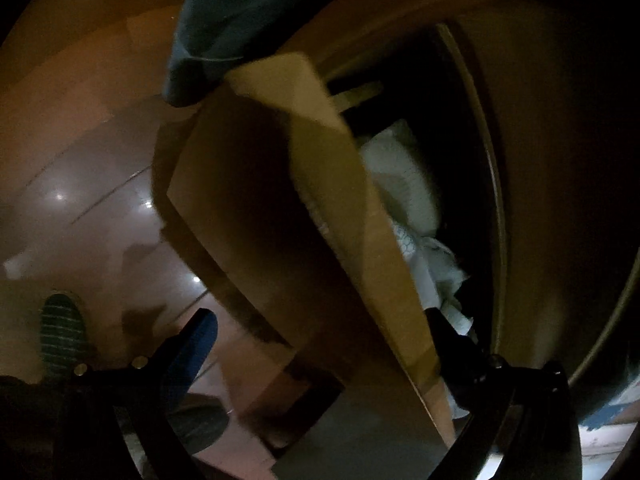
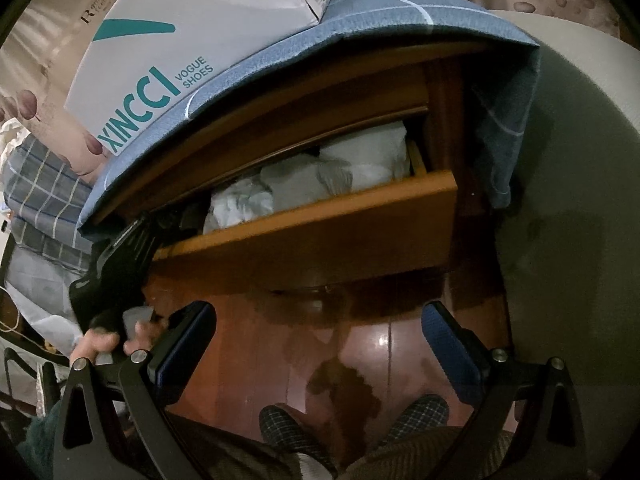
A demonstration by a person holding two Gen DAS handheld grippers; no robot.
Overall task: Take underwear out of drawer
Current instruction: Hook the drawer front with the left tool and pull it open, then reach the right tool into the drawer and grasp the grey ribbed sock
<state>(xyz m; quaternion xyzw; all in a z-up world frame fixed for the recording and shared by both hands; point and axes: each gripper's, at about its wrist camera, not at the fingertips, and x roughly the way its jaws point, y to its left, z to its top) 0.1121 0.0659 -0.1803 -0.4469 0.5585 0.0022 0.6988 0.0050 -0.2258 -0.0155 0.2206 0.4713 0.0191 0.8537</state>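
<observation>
**Left claw straddling the drawer front, laundry just beyond**

My left claw stands as wide as it goes and holds nothing. One blue pad hangs outside the drawer front; the other finger dips inside, close against the pale cloth, though I can't tell whether it touches. I judge I've spread it this way to reach past the board and get a bite on fabric.

My right claw is open too, empty, held back over the floor, clear of the drawer; my guess is that it waits there to give the left room. From that side I see my left hand on its black tool, whose nose reaches in at the drawer's left end.

The underwear sits in the drawer, a crumpled heap of white and grey pieces filling most of the opening. The drawer is pulled only partway out, so the gap above the clothes is narrow.

Below lies glossy red-brown floor with lamp glints, and my checked slippers. Above, a blue cloth drapes the cabinet top, bearing a white shoebox. To the right stands a plain pale wall.
</observation>
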